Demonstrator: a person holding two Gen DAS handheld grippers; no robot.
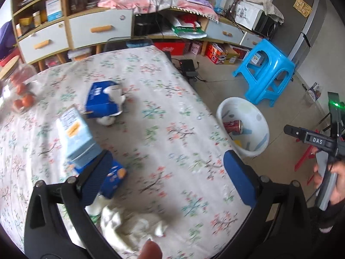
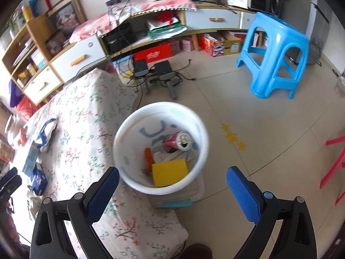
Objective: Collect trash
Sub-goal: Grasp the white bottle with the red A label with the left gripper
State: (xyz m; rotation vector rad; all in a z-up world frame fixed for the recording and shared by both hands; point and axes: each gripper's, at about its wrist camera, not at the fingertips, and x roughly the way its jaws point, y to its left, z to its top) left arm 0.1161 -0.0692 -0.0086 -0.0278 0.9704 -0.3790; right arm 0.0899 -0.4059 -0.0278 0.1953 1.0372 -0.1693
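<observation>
A white bin [image 2: 160, 190] stands on the floor beside the table; it also shows in the left wrist view [image 1: 262, 138]. It holds a red can [image 2: 176, 142], a yellow sponge [image 2: 169, 172] and an orange piece [image 2: 148, 159]. My right gripper [image 2: 172, 194] is open and empty above the bin. My left gripper [image 1: 166, 177] is open and empty over the floral tablecloth [image 1: 151, 118]. On the table lie a crumpled white tissue [image 1: 129, 226], a light blue carton [image 1: 75, 138], a small blue packet [image 1: 115, 178] and a blue tissue box [image 1: 103, 99].
A blue plastic stool [image 2: 278, 54] stands on the floor behind the bin. Oranges in a clear container [image 1: 21, 95] sit at the table's left edge. Shelves and drawers [image 1: 90, 30] line the far wall. Red bars [image 2: 334, 168] are at the right.
</observation>
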